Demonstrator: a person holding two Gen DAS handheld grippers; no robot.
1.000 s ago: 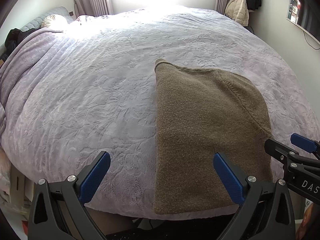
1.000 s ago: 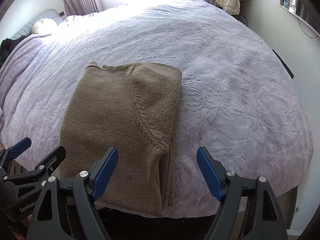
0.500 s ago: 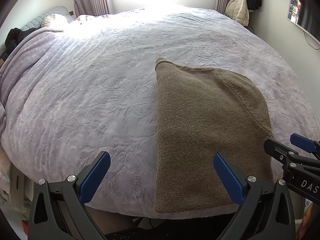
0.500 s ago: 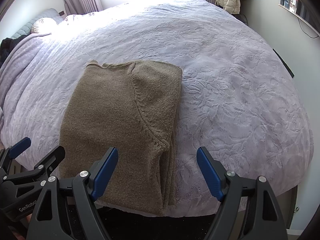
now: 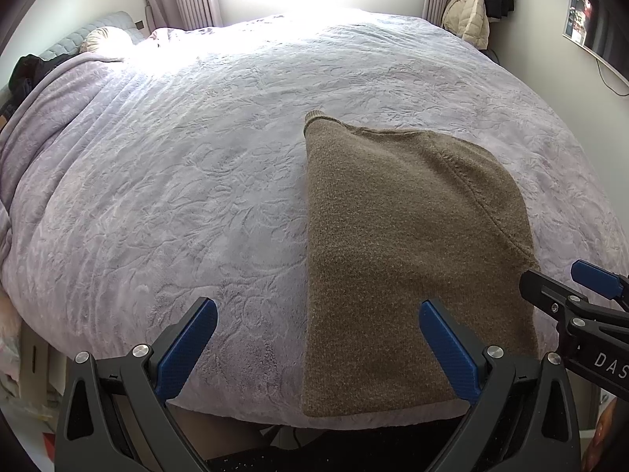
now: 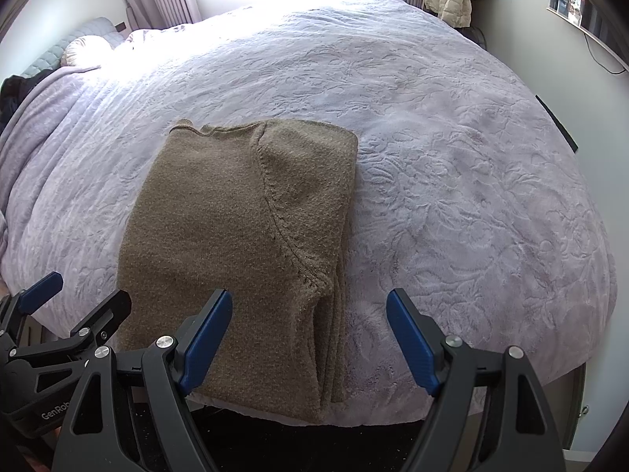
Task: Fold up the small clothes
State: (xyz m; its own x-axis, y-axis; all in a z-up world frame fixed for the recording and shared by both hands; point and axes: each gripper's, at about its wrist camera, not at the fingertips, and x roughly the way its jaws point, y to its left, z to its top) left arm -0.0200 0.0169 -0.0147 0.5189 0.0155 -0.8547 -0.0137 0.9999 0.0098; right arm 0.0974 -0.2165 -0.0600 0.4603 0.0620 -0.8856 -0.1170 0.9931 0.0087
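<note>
Knitwear was the job here: an olive-brown knitted sweater (image 6: 236, 244) lay on the near part of a pale lilac embossed bedspread (image 5: 165, 181), its hem at the bed's near edge and its collar end pointing toward the window. It looked narrowed lengthwise, with the sleeve side turned in over the body and several layers stacked along its right edge, so the side folds seemed done and a crosswise fold remained.

Above the hem hovered the left gripper (image 5: 318, 338), its blue-padded jaws spread wide, one over bare bedspread and one over the sweater's near left corner, holding nothing. The right gripper (image 6: 308, 338) hung just beside it, jaws equally wide and empty, straddling the sweater's layered right edge without touching it.

In my judgement, the step in hand was a pause before the next grasp. The next move probably called for lowering both grippers onto the two hem corners, pinching all layers together, then carrying the hem up and over toward the collar. Missing a lower layer on the stacked right edge could let the fold slip apart
</note>
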